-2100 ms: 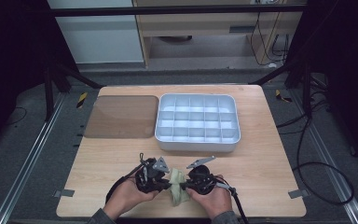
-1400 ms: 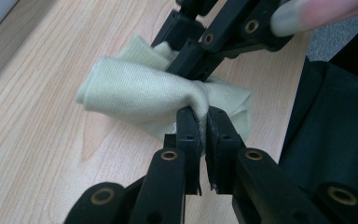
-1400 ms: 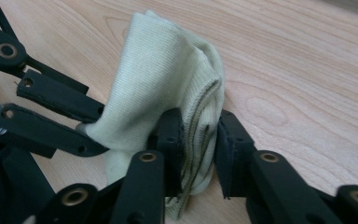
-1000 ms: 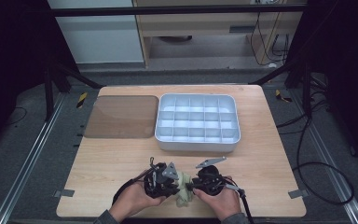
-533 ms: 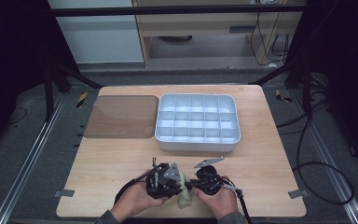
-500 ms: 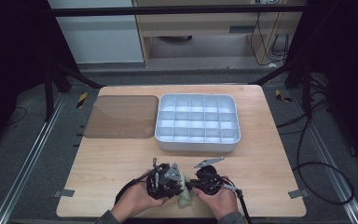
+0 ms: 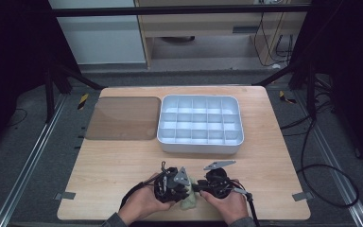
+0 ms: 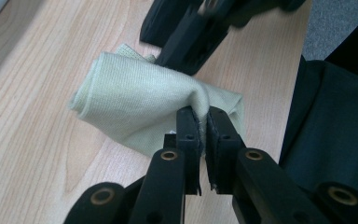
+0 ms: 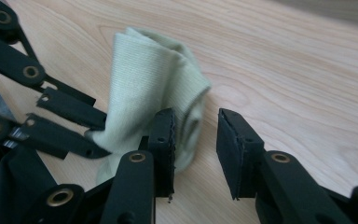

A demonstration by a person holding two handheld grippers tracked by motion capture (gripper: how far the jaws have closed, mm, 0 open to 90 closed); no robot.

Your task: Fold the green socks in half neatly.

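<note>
Grippers met over a pale green cloth point(image 7: 189, 201) at the near edge of a wooden table point(image 7: 123, 165), where a person's two hands worked close together. The left gripper point(image 8: 204, 122) had its jaws clamped together on a fold of the cloth, pinching the fabric into a raised ridge, apparently to anchor that edge while the other tool sought its own hold. The right gripper point(image 9: 196, 126) had just been opening its jaws, which stood apart around the rolled end of the cloth; the fabric lay against the inner face of one jaw and clear of the other, so it gripped nothing. Seen from above, the left gripper point(image 7: 172, 182) and right gripper point(image 7: 216, 181) pointed toward each other with the bunched cloth between and just below them, resting on the tabletop. That pairing suggested a fold or roll in progress, one side held fast so the loose side could be taken up without the bundle sliding. Farther back, a white compartment tray point(image 7: 238, 142) sat with its cells bare, and a brown mat point(image 7: 123, 118) lay flat just beside it, both well apart from the work.
</note>
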